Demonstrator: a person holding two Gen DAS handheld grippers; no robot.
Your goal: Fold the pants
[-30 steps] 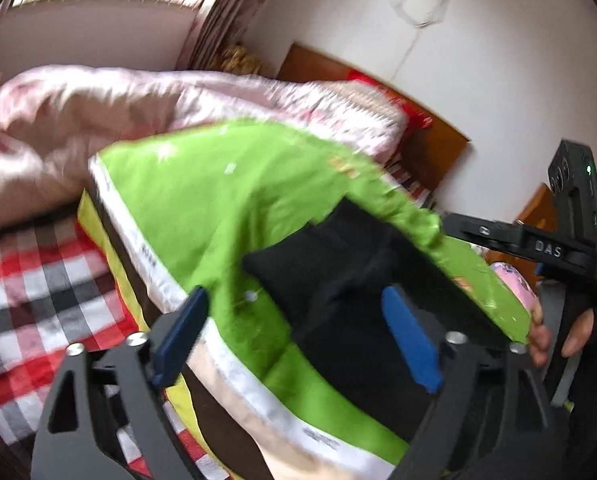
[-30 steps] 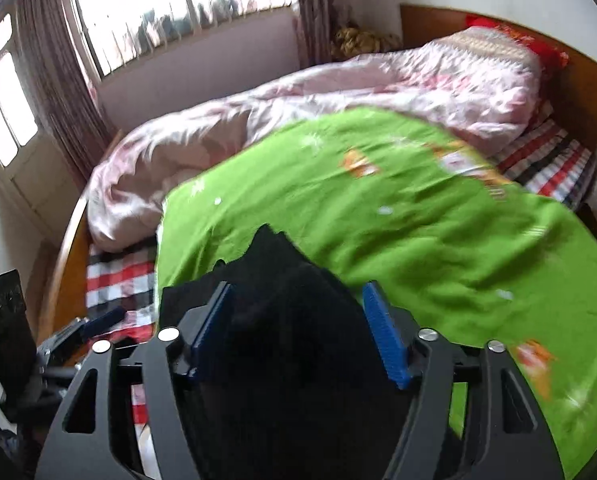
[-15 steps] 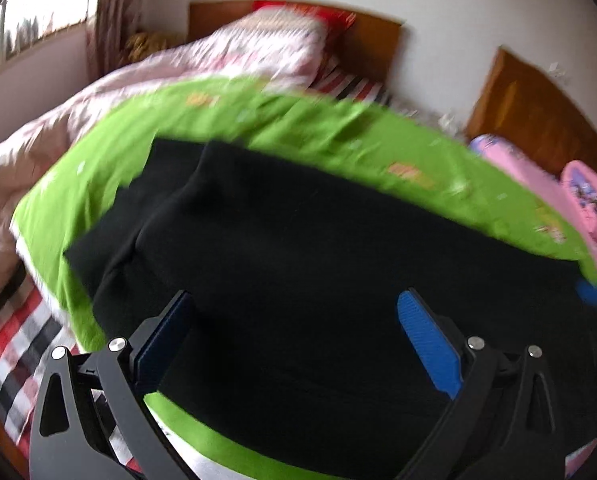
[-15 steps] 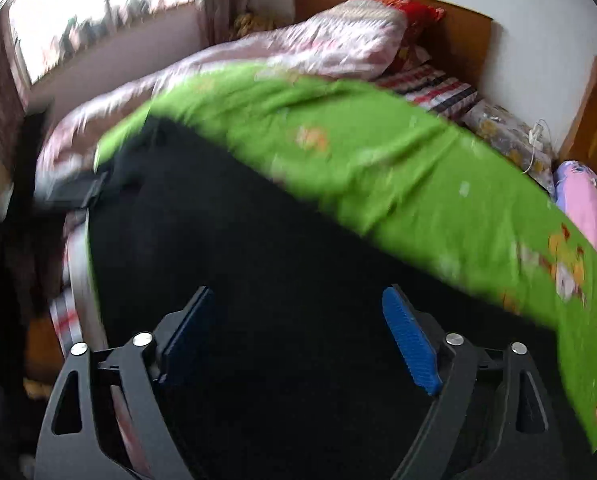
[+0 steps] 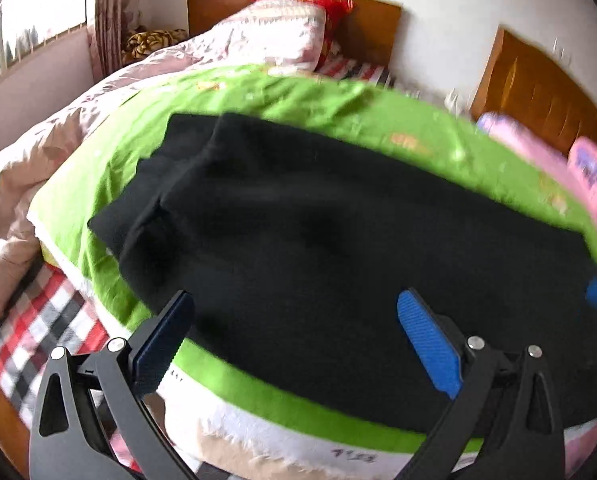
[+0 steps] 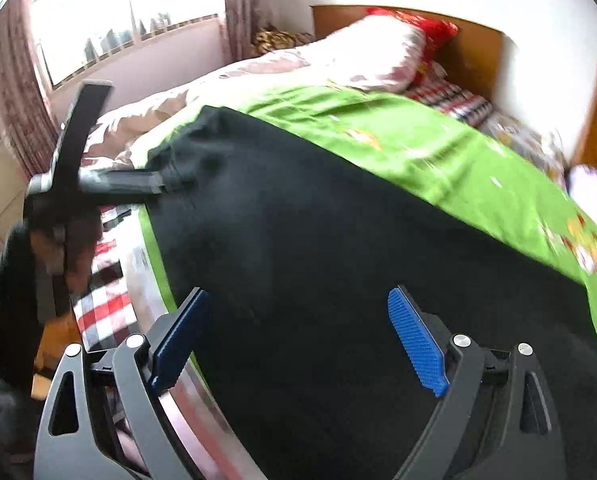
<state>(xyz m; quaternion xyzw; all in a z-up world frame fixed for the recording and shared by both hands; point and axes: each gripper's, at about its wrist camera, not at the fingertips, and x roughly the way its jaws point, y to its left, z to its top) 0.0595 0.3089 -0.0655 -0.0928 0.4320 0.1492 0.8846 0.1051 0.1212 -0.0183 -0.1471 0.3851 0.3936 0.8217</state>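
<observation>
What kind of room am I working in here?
A bedroom, most likely in a home. The black pants lie spread on a bright green blanket over a bed with a wooden headboard, a rumpled pink quilt beside them, and a curtained window behind.

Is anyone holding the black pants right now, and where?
No. Both hand-held grippers, left and right, hang open above the pants, which lie spread on the green blanket.
</observation>
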